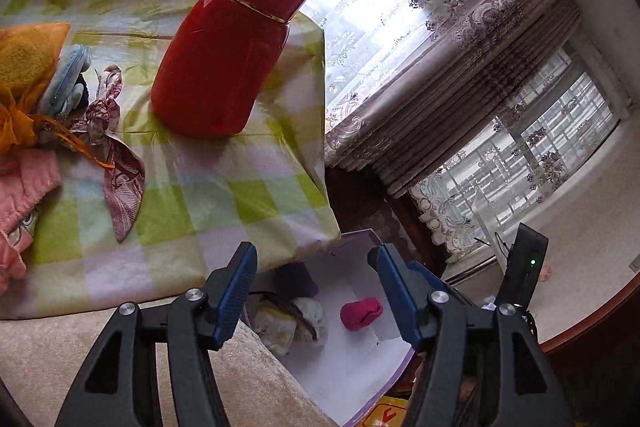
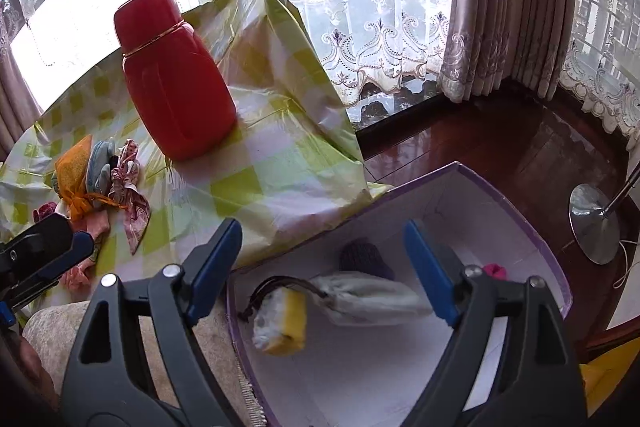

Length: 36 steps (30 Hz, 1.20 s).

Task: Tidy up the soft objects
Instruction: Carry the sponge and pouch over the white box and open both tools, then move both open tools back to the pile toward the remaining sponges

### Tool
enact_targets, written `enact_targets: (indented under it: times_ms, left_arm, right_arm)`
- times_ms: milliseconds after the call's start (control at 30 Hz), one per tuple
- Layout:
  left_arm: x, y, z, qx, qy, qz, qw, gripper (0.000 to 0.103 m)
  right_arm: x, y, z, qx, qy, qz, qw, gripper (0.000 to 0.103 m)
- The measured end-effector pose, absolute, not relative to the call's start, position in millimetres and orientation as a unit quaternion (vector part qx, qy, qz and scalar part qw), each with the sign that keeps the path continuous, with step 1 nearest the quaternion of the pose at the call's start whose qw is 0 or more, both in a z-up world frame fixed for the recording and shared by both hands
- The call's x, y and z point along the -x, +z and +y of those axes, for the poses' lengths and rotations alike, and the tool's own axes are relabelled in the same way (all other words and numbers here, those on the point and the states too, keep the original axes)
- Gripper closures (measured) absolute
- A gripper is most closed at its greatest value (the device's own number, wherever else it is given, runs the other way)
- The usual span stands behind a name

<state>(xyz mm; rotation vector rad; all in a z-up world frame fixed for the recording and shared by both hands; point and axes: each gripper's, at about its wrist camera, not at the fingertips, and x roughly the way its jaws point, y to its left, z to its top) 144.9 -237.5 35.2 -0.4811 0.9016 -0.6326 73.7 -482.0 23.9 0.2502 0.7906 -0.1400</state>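
both claws hang spread wide with nothing between their fingers. the left claw [image 1: 314, 291] hovers past the worktop [image 1: 208, 203] edge above the box [image 2: 520, 195], and the right claw [image 2: 324, 267] hangs over the same box. inside the box lie a pink roll [image 1: 361, 313], a white pouch [image 2: 372, 297] with a dark cord, a yellow-and-white piece [image 2: 282, 325] and a dark knit bundle [image 2: 362, 257]. on the checked cloth of the worktop a red flask [image 1: 224, 51] stands upright. well to its left sits a small heap: an orange mesh bag [image 1: 24, 67], a blue pouch [image 1: 70, 79], a patterned scarf [image 1: 116, 163] and pink cloth [image 1: 24, 195], all touching one another.
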Motion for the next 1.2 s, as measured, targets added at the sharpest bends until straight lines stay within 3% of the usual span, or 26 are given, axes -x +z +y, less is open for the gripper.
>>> enact_targets:
  times_ms: [533,1200]
  left_arm:
    - [-141,40,-199,0.228,-0.255,0.400,0.850,0.040]
    - [-136,19,21,0.319,-0.011,0.336,0.886,0.040]
  right_arm:
    - [-79,25,-458,-0.109,-0.045,0.387,0.914,0.018]
    - [-117,43,-303,-0.020,0.081,0.379,0.922,0.017]
